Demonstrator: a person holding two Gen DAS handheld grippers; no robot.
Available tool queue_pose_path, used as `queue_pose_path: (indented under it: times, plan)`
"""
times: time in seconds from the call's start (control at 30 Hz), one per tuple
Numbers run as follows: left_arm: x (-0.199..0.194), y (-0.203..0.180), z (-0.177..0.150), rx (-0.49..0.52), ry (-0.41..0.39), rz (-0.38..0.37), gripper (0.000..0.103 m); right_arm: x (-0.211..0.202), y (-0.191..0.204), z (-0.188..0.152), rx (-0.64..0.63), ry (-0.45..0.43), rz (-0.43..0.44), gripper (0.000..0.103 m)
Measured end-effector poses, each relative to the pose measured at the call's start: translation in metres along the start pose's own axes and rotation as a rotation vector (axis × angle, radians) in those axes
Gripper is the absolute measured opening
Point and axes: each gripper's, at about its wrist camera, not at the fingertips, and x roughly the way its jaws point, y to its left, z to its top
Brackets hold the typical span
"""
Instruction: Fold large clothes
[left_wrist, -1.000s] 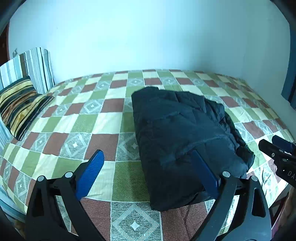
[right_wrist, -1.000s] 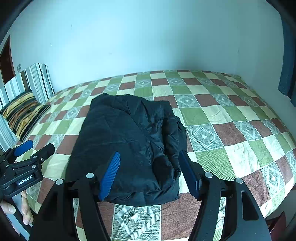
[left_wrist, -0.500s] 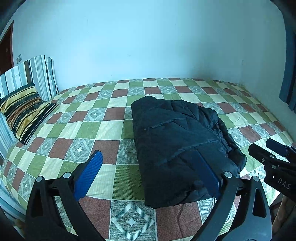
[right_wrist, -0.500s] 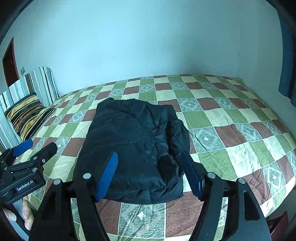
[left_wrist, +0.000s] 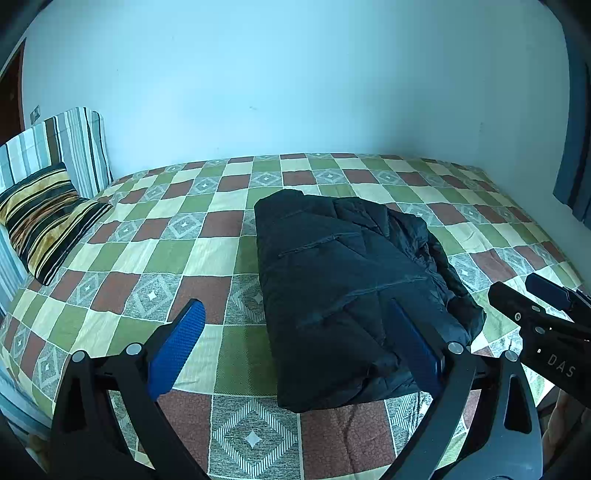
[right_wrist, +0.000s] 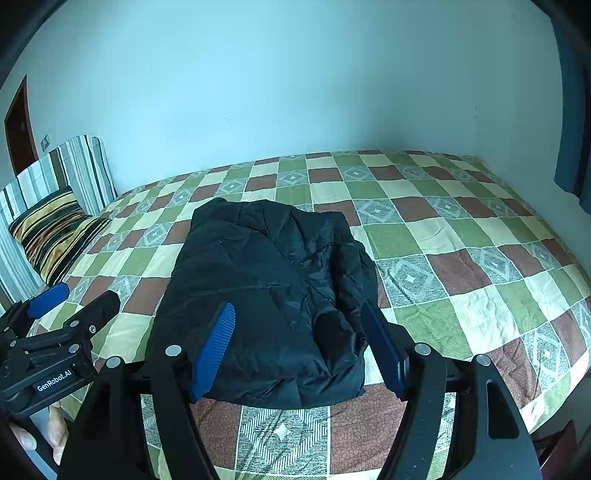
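A black puffer jacket (left_wrist: 351, 288) lies folded into a thick rectangle on the checkered bedspread (left_wrist: 166, 254); it also shows in the right wrist view (right_wrist: 266, 291). My left gripper (left_wrist: 291, 339) is open and empty, held above the near edge of the bed, left of the jacket's near end. My right gripper (right_wrist: 299, 339) is open and empty, held over the jacket's near end without touching it. Each gripper shows at the edge of the other's view: the right one (left_wrist: 532, 306) and the left one (right_wrist: 70, 306).
A striped pillow (left_wrist: 44, 218) and a striped cushion (left_wrist: 62, 147) stand at the left head of the bed. A pale wall runs behind the bed. A dark curtain (right_wrist: 569, 155) hangs at the right. The bed's near edge is just below the grippers.
Both grippers have drawn back and risen away from the folded jacket, which looks smaller and farther now. The jacket has not moved. Both grippers stayed open.
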Motion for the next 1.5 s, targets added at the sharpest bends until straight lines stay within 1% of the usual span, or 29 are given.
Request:
queue_pose_path:
  times: [0.9,1.3,1.5]
  plan:
    - [0.008,-0.012,0.004,-0.008,0.017,0.007,0.098,0.004,-0.005,0.003,0.0,0.0,-0.012,0.07]
    - [0.012,-0.01,0.004,-0.009,0.03,0.005,0.098,0.006,-0.005,0.003,-0.001,0.003,-0.014,0.07]
    - [0.012,-0.009,0.005,-0.01,0.023,0.006,0.098,0.008,-0.006,0.002,-0.004,0.005,-0.017,0.07]
